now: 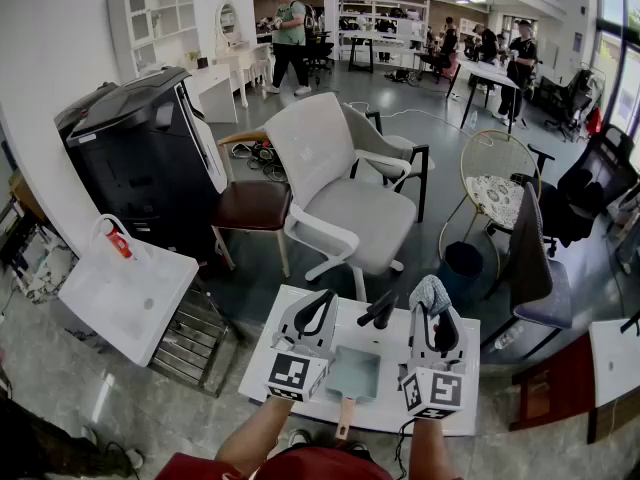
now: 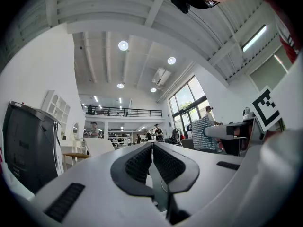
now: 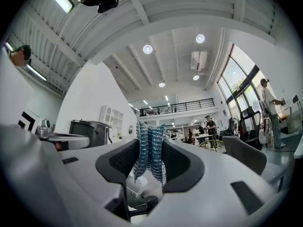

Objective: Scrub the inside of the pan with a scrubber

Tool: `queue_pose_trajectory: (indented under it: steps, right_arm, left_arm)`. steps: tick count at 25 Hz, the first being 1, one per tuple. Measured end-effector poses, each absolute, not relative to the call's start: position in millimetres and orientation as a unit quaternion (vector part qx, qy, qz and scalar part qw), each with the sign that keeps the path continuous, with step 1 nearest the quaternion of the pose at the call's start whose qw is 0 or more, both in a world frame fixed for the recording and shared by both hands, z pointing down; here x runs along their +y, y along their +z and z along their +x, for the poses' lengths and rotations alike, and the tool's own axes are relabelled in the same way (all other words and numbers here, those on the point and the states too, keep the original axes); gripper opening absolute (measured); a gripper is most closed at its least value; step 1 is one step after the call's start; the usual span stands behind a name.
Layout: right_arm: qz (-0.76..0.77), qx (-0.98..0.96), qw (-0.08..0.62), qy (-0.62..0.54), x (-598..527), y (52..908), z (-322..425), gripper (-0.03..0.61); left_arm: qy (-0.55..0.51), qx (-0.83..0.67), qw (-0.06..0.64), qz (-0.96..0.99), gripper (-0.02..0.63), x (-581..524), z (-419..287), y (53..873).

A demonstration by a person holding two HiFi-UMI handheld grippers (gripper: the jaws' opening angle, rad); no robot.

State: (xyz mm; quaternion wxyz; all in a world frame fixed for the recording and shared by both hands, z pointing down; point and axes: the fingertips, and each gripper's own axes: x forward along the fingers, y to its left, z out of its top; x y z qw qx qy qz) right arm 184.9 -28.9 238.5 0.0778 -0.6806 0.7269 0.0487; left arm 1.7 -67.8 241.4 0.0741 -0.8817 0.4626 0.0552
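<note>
A person stood over a small white table [image 1: 466, 366], a hand-held gripper in each hand, both tilted up toward the room. The left gripper [image 2: 152, 145] had its dark ribbed jaws pressed together with nothing between them. The right gripper [image 3: 150, 143] was clamped on a blue-grey woven mesh scrubber [image 3: 148, 161] that stuck up past the jaw tips. The pale teal square pan with a wooden handle [image 1: 353, 373] lay flat on the table between the two grippers, apart from the scrubber. A white swivel chair [image 1: 345, 188] stood beyond the table.
</note>
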Motion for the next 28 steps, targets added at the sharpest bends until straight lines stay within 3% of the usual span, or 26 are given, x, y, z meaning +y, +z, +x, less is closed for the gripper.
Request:
queue_pose_trajectory:
  steps: [28]
  right_arm:
    - [-0.659, 0.748, 0.082, -0.001, -1.5, 270.0, 230.0, 0.170]
  left_arm:
    - [0.023, 0.485, 0.076, -0.871, 0.025, -35.5, 46.3, 257.6]
